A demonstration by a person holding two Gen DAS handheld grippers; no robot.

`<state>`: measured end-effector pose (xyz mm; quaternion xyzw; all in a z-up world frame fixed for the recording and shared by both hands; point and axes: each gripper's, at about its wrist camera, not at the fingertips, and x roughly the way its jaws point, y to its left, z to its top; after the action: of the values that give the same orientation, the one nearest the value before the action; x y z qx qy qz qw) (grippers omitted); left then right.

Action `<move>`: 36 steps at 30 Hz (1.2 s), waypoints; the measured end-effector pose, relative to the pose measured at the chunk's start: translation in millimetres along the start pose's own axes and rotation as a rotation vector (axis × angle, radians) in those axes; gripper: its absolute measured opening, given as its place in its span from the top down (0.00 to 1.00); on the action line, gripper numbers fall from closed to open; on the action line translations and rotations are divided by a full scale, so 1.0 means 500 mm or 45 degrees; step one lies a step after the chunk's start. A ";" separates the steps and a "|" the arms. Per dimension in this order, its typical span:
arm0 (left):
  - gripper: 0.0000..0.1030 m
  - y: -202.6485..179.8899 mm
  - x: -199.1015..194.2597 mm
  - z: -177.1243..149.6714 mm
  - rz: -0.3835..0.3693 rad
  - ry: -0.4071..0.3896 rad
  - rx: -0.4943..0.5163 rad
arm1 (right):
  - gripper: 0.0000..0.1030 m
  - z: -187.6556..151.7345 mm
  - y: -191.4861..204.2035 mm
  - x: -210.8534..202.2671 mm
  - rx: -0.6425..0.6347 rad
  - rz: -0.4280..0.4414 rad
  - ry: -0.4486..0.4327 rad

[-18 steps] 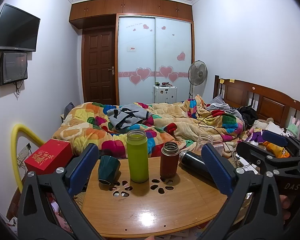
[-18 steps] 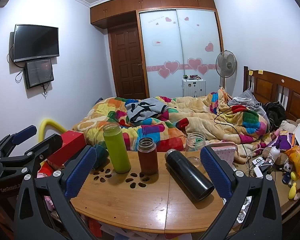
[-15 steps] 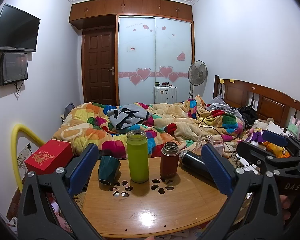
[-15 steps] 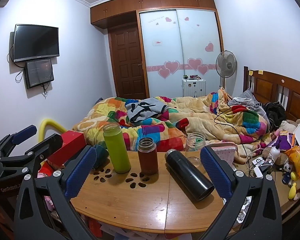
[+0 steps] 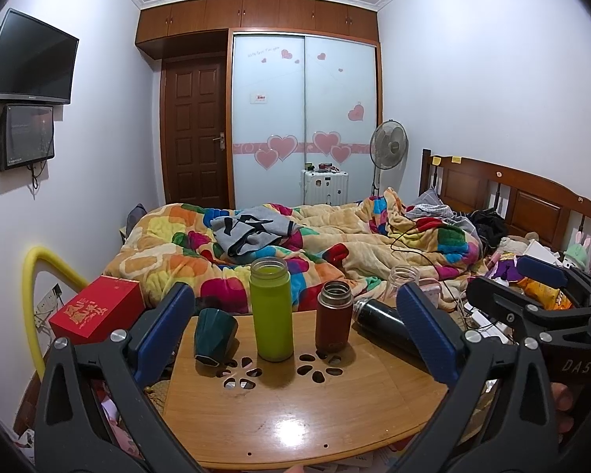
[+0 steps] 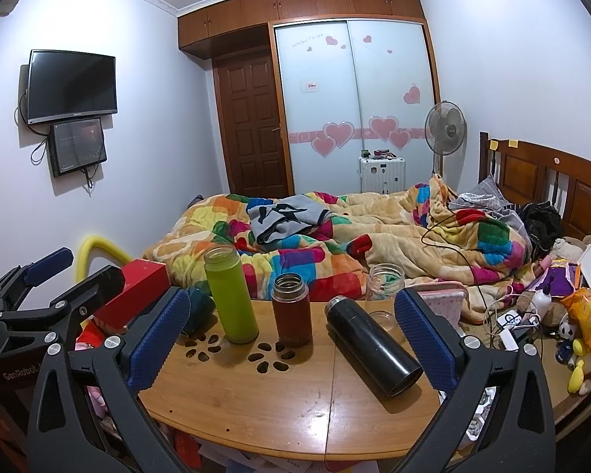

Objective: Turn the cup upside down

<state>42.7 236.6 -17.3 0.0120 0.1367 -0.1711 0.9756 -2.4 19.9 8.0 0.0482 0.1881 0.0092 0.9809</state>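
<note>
A dark green faceted cup [image 5: 212, 335] lies tipped on its side at the left of the round wooden table [image 5: 295, 425]; in the right wrist view it [image 6: 199, 309] is partly hidden behind my finger. My left gripper [image 5: 295, 339] is open and empty, held above the table's near edge, the cup just inside its left finger. My right gripper [image 6: 291, 339] is open and empty, to the right of the left one. A green bottle [image 5: 271, 309], a brown bottle [image 5: 333, 317] and a glass jar [image 6: 384, 301] stand upright. A black flask [image 6: 372, 347] lies on its side.
A red box [image 5: 96, 309] sits left of the table. A bed with a colourful quilt [image 5: 295, 244] lies behind it. Toys, snack bags and cables [image 6: 563, 315] clutter the right side. A yellow tube [image 5: 31, 307] curves at the left wall.
</note>
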 end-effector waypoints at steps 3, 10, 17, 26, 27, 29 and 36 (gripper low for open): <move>0.00 0.001 -0.003 0.003 0.002 -0.001 0.005 | 0.00 0.000 0.000 0.000 0.001 0.000 0.000; 0.00 0.002 -0.004 0.004 0.001 -0.001 0.010 | 0.00 -0.002 0.002 0.001 0.001 -0.003 0.000; 0.00 0.002 0.015 0.002 -0.006 0.015 0.019 | 0.00 0.001 0.005 0.003 0.004 0.003 0.004; 0.00 0.040 0.194 -0.040 -0.036 0.212 -0.031 | 0.00 -0.021 -0.022 0.058 0.041 0.009 0.060; 0.00 0.047 0.229 -0.049 -0.032 0.247 -0.044 | 0.00 -0.024 -0.028 0.068 0.046 0.011 0.073; 0.02 0.062 0.292 -0.064 -0.031 0.303 -0.072 | 0.00 -0.031 -0.038 0.087 0.055 0.009 0.098; 0.16 0.087 0.475 -0.112 0.022 0.422 -0.087 | 0.00 -0.059 -0.074 0.156 0.076 0.011 0.181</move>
<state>257.1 203.0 -136.6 0.0082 0.3014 -0.1538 0.9410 58.9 -11.5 -51.6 0.0776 0.2573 0.0114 0.9631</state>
